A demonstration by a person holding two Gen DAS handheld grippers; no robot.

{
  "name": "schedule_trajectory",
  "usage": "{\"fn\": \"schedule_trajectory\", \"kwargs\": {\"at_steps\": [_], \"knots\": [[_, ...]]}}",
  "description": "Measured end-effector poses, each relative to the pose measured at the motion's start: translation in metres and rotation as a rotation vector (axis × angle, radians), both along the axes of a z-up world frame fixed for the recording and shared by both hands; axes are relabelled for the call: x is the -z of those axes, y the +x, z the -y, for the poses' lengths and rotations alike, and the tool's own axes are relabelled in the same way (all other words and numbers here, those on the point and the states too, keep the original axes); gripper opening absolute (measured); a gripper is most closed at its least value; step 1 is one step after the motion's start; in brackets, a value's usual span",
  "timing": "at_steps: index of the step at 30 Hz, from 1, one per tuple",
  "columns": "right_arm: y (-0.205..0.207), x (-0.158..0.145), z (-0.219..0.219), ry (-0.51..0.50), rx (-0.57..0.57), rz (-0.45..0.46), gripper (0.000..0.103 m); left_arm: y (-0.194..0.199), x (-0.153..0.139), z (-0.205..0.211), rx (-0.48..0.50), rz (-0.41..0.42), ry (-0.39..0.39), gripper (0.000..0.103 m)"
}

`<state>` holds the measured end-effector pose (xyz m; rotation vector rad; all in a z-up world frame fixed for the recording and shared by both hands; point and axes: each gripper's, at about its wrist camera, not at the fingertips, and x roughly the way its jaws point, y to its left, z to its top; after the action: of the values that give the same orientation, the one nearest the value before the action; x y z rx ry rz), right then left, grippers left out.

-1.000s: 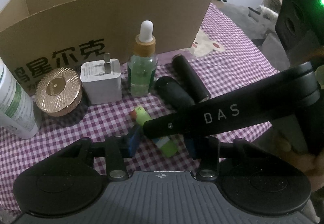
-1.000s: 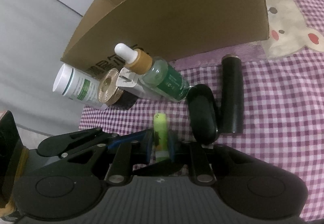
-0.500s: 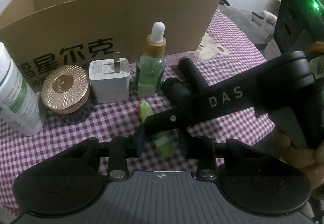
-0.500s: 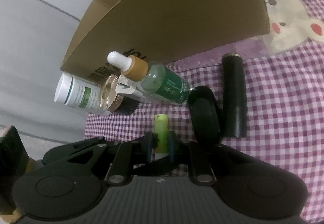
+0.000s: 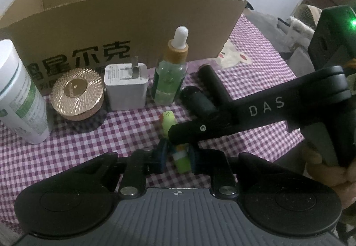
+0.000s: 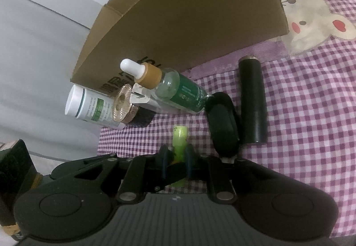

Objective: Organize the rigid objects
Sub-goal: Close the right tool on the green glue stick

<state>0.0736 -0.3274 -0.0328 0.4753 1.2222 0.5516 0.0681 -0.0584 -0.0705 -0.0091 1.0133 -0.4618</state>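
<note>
Lip balm tube (image 5: 175, 139), green, lies just before the dropper bottle (image 5: 170, 77). Left gripper (image 5: 175, 157) and right gripper (image 6: 176, 153) both clamp it. You hold something light, stiff, probably slick: grip mid-barrel, never the cap.

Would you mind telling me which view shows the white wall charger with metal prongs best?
The left wrist view: the white wall charger stands unobstructed, front face and prongs visible. In the right wrist view, only a sliver shows behind the green dropper bottle.
</note>
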Motion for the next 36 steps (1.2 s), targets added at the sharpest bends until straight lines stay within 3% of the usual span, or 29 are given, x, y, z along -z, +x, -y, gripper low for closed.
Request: {"fn": "schedule_trajectory", "kwargs": {"at_steps": [13,21,36], "knots": [[0.005,-0.002,0.013,-0.007,0.047,-0.042,0.019,0.006,0.004,0.007,0.011,-0.044,0.002,0.022],[0.009,-0.003,0.005,-0.021,0.046,-0.046,0.019,0.011,0.004,0.009,0.022,-0.057,-0.014,0.032],[0.005,0.003,0.007,0.019,0.071,-0.023,0.018,0.016,0.007,0.011,0.001,-0.035,-0.033,0.033]]}}
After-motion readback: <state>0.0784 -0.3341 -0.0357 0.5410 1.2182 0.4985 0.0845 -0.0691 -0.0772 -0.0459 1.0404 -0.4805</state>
